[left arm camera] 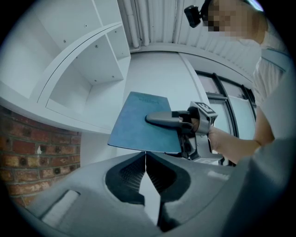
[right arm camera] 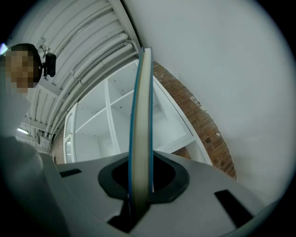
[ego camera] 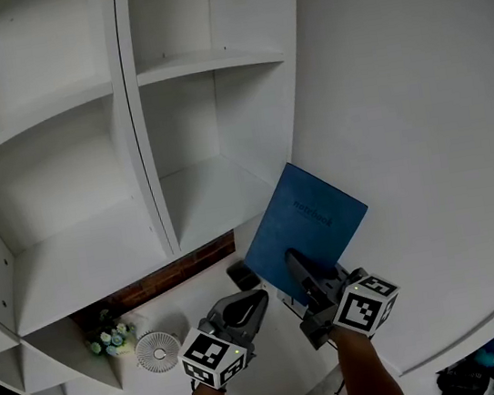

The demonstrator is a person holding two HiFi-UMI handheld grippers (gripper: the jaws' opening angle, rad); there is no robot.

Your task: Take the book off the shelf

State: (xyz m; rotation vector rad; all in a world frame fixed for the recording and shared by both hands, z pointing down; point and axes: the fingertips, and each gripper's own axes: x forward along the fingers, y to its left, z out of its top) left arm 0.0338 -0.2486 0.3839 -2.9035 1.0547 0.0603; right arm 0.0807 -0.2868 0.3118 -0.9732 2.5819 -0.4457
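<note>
Grip: your right gripper (ego camera: 296, 269) clamps the thin blue hardcover book (ego camera: 306, 224), which extends ahead clear of the white shelf unit (ego camera: 220, 201); left gripper (ego camera: 255, 301) closed, empty.

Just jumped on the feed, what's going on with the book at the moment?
The person's right gripper is clamped on one edge of the blue book and holds it in the air in front of the white wall, clear of the white shelf. The left gripper sits beside it, jaws shut with nothing between them.
</note>
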